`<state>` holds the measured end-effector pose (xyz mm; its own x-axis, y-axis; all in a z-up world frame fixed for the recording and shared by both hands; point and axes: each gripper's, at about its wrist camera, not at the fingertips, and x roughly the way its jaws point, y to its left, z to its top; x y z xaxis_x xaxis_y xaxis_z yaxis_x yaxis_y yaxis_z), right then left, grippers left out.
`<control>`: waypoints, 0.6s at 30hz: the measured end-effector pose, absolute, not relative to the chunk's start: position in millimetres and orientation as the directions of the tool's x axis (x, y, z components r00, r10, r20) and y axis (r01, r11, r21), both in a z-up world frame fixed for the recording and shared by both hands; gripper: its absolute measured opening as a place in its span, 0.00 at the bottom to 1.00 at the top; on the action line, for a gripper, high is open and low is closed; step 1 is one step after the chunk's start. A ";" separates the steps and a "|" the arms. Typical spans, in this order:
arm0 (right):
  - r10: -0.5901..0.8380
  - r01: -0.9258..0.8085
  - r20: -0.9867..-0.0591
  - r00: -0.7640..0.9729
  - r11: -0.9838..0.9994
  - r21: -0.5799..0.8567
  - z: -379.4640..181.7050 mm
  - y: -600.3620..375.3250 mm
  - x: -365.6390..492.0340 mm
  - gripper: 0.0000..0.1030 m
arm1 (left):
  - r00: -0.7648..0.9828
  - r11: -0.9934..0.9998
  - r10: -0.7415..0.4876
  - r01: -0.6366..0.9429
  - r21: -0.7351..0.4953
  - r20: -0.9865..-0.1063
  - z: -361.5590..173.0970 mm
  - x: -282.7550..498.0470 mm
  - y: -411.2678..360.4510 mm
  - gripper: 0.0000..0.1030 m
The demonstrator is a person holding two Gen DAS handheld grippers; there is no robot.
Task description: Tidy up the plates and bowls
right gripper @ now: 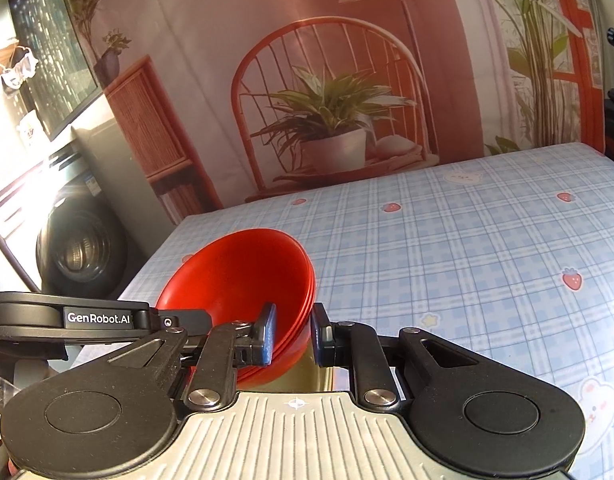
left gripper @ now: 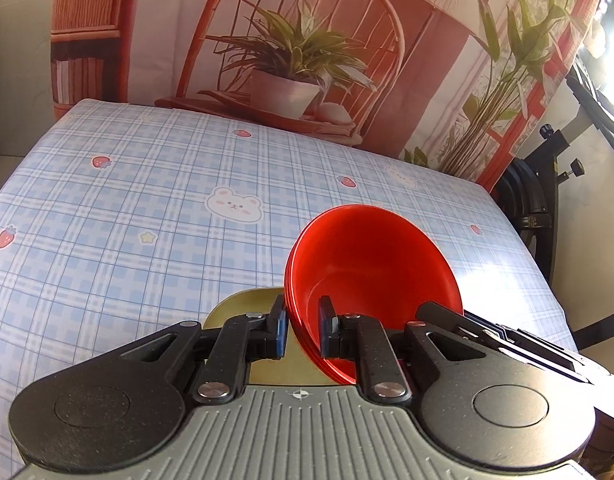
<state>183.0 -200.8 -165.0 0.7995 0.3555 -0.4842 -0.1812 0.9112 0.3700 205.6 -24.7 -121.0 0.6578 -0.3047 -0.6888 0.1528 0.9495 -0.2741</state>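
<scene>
A stack of red bowls (left gripper: pixel 371 264) is tilted above the table, nested together; it also shows in the right wrist view (right gripper: pixel 243 276). My left gripper (left gripper: pixel 305 326) is shut on the near rim of the stack, one finger inside, one outside. My right gripper (right gripper: pixel 293 334) is shut on the opposite rim in the same way. A gold plate (left gripper: pixel 243 304) lies under the bowls, mostly hidden; its edge shows in the right wrist view (right gripper: pixel 319 376).
The table (left gripper: pixel 147 200) has a blue plaid cloth with bears and strawberries. A printed backdrop (left gripper: pixel 291 40) hangs behind it. A black stand (left gripper: pixel 547 184) is at the right edge. A washing machine (right gripper: pixel 75 248) stands left of the table.
</scene>
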 end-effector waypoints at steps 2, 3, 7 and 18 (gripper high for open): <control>0.365 -0.195 -0.489 0.792 0.911 0.364 -166.8 -193.6 178.0 0.17 | 0.660 0.949 -0.300 0.137 -0.283 -0.689 -123.2 200.0 -18.2 0.15; 0.369 -0.200 -0.491 0.789 0.910 0.363 -167.6 -191.5 176.6 0.17 | 0.661 0.950 -0.297 0.127 -0.287 -0.689 -124.4 196.7 -14.4 0.15; 0.385 -0.217 -0.503 0.774 0.908 0.359 -172.9 -183.4 172.3 0.16 | 0.666 0.950 -0.284 0.097 -0.297 -0.690 -127.2 188.3 -5.6 0.15; 0.385 -0.215 -0.548 0.743 0.912 0.350 -183.6 -172.7 174.1 0.16 | 0.667 0.953 -0.263 0.066 -0.295 -0.698 -137.1 178.6 0.8 0.15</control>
<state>174.1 -172.7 -183.6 0.7428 0.3853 -0.5476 -0.2152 0.9118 0.3497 178.6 0.8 -137.1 0.6667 -0.2625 -0.6975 0.0664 0.9531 -0.2953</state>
